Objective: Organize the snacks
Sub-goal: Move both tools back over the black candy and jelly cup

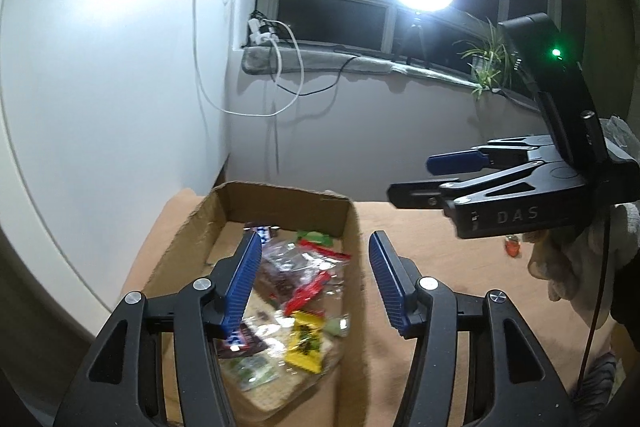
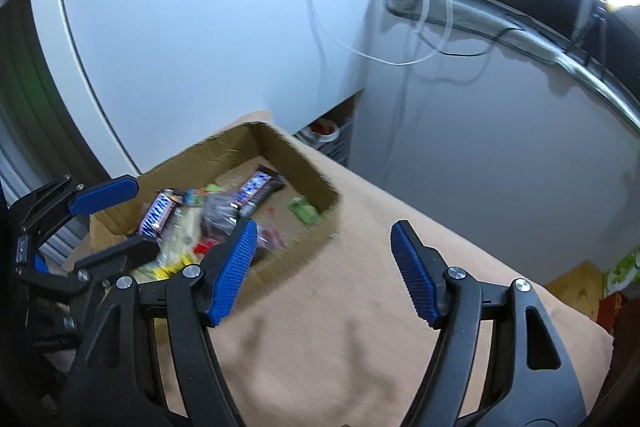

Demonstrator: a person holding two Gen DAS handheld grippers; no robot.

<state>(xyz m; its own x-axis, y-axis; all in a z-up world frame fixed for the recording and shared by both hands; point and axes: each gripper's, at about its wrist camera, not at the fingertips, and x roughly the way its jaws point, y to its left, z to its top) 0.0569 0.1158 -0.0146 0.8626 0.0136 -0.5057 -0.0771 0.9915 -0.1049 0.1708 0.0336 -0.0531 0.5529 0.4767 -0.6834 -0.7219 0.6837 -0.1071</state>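
Snacks [image 1: 296,291] heaped loose inside cardboard box [image 1: 280,203] on tan worktop [image 2: 360,307], gathered for sorting. Left hand-held gripper [image 1: 316,283] poised over the box rim, jaws apart, empty. Right hand-held gripper [image 2: 324,275] likewise spread wide, nothing held, hovering beside the box.

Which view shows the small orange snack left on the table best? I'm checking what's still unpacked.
The left wrist view: the orange snack lies on the table, outside the cardboard box. The right wrist view doesn't show it.
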